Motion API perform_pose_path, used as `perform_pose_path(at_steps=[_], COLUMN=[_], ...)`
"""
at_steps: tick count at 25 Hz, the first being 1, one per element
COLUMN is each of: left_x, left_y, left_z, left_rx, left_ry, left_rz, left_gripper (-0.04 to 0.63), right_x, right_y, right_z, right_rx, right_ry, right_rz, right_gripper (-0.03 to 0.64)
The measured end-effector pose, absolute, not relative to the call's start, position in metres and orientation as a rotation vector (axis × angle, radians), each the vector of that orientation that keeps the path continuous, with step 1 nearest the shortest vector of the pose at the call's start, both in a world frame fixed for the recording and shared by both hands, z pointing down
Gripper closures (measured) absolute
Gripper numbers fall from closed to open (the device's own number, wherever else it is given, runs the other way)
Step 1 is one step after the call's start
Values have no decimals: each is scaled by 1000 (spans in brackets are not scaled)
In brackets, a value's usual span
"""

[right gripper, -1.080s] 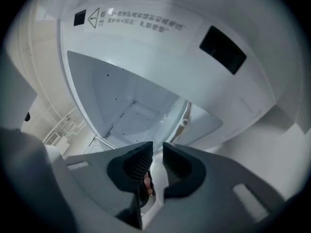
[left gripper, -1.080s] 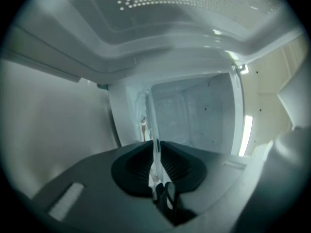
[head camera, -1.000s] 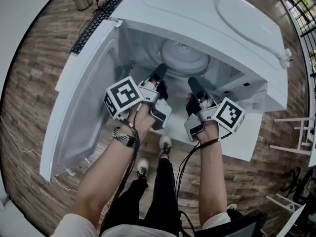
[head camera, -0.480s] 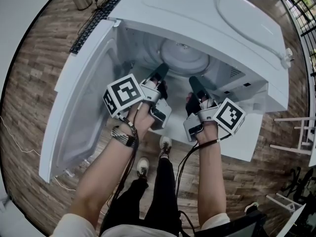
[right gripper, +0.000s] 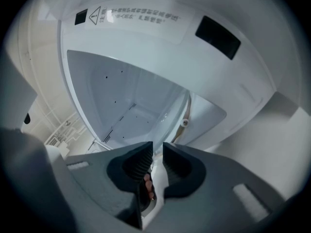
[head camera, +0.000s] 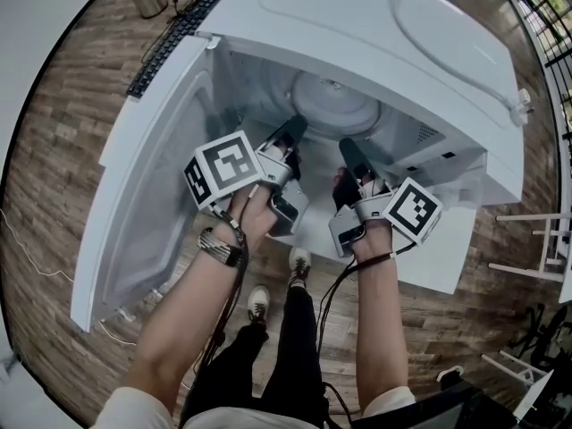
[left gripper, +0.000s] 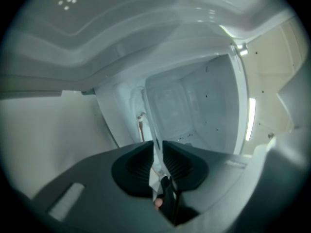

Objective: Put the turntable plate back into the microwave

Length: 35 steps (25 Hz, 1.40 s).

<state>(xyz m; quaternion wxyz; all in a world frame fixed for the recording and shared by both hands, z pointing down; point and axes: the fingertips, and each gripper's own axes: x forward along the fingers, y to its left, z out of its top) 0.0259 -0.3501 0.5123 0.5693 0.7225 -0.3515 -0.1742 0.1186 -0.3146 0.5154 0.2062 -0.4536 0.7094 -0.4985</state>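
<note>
Turntable plate | inside microwave cavity | left gripper fingers narrow round its rim, just easing open | right gripper fingers clamp rim | step: we judge seating | next: free both, withdraw level

Both bare forearms reach forward side by side, the left gripper and right gripper pointing nearly level, marker cubes facing up. The left gripper's jaws have just been opening, with the rim of the turntable plate between them. The right gripper's jaws clamp the same rim.
</note>
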Motion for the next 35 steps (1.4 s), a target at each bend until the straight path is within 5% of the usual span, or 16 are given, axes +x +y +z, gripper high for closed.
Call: perform_pose_path(at_steps=[21, 35], left_x=[32, 36], left_y=[-357, -364], left_z=[515, 498], left_rx=[1685, 1993], left_ry=[-814, -953], left_rz=[-404, -83], left_gripper=[528, 299], right_x=[117, 111], right_y=[-317, -319], right_z=[513, 513], right_rx=[-1282, -1240], right_ry=[1947, 1953], right_rz=[-1378, -1399], right_gripper=[549, 549])
